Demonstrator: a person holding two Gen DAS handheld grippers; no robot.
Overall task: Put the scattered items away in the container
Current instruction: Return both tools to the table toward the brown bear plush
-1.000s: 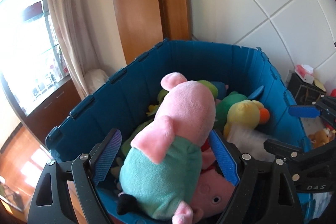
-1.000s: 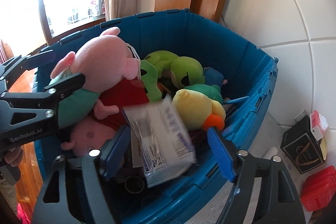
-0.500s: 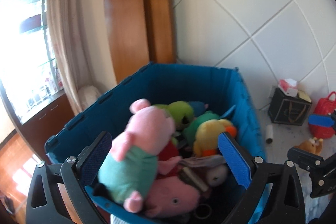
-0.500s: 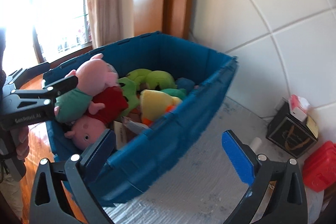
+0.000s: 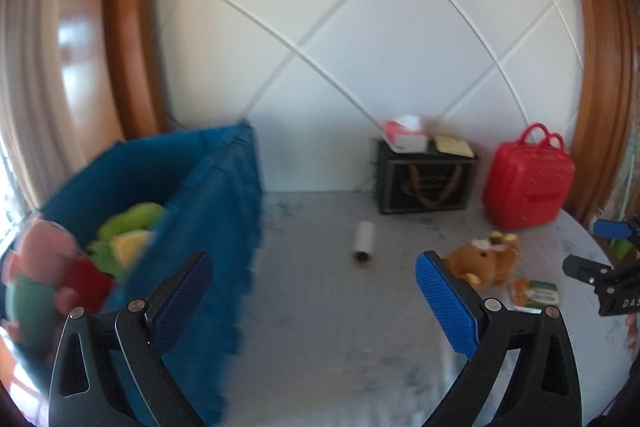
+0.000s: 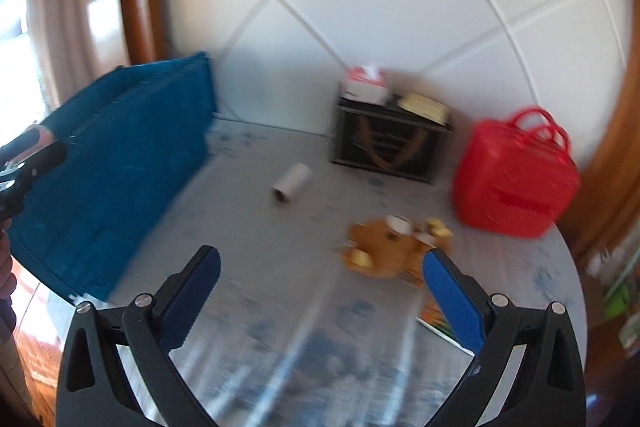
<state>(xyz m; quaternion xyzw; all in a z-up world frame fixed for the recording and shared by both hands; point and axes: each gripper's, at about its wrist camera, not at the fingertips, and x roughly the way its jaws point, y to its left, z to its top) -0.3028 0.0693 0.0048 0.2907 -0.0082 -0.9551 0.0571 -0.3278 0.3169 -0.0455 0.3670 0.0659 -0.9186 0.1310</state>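
Note:
The blue crate (image 5: 224, 211) stands at the left of the table and holds several plush toys, with a pink pig plush (image 5: 44, 259) at its near end. It also shows in the right wrist view (image 6: 120, 155). A brown bear plush (image 5: 486, 261) (image 6: 384, 247) lies on the grey table beside a small green packet (image 5: 534, 293). A white roll (image 5: 364, 241) (image 6: 290, 183) lies mid-table. My left gripper (image 5: 312, 299) is open and empty over the table. My right gripper (image 6: 320, 291) is open and empty, just short of the bear.
A black box (image 5: 426, 177) with a tissue pack on top and a red case (image 5: 528, 183) stand against the white tiled wall at the back. The table's round edge curves off at the right (image 6: 576, 287).
Both grippers let go of their items over the crate, pulled back and swung right toward the table. The pig plush and the packet now lie in the crate.

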